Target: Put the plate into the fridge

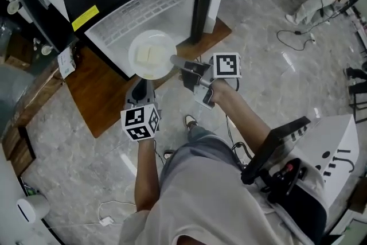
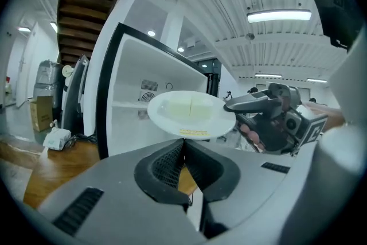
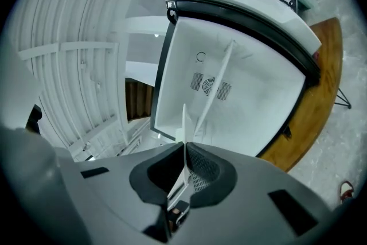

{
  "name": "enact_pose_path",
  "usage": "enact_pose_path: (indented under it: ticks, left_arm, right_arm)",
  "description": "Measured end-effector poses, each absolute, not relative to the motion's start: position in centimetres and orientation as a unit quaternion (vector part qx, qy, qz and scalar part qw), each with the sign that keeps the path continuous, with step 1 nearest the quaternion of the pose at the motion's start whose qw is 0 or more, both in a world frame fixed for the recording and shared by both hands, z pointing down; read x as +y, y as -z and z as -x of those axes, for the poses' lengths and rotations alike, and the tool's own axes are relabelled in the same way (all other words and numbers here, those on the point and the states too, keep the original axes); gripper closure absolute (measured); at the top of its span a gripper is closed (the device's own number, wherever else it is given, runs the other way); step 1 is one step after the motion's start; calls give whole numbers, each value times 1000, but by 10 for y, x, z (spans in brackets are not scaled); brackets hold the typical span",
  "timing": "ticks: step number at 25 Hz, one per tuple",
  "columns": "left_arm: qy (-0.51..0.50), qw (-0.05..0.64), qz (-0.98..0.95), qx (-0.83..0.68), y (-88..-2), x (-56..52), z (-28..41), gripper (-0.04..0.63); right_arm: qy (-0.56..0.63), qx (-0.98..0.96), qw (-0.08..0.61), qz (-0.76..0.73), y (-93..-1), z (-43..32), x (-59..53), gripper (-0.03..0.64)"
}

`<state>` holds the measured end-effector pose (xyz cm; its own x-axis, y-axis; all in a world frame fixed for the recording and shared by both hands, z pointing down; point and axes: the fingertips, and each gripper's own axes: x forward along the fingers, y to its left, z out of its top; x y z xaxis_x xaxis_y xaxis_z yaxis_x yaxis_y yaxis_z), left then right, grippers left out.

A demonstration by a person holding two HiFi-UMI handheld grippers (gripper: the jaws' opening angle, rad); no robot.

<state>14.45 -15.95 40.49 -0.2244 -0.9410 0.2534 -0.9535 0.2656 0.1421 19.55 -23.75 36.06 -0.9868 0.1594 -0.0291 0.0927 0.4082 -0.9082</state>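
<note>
Plate (image 1: 152,54) edge pinched in right hand-held gripper (image 1: 178,63); left hand-held gripper (image 1: 141,85) clenched empty just under near rim.

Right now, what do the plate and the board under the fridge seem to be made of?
The plate looks white, smooth and thin-rimmed: glazed ceramic or melamine, cannot tell which. The board is brown with faint streaky grain: wood or wood veneer.
</note>
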Motion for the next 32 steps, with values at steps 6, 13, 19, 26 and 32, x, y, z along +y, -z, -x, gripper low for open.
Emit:
enact_pose_path:
  ticks: [6,13,19,26,32]
  left_arm:
    - [-22,115,-582,-805,-372,-221,-106,577]
    - [-79,66,-563,-820,-375,-284,-97,577]
    - [-74,63,-549,-830,-364,-337,-55,577]
    - [-103,42,-528,-842,-380,-342,-44,577]
    - [-111,37,-516,-849,-381,-350,-37,577]
  right_arm:
    - [-579,-812,34,71,-340,-133,-317,595]
    - [-654,-754,36,40,-372,-93,-376,594]
    - [-678,-733,39,41,-371,-49,-417,594]
    - [-698,-713,44,49,-388,-47,-421,594]
    - [-664,-741,80,60,-382,-39,-422,594]
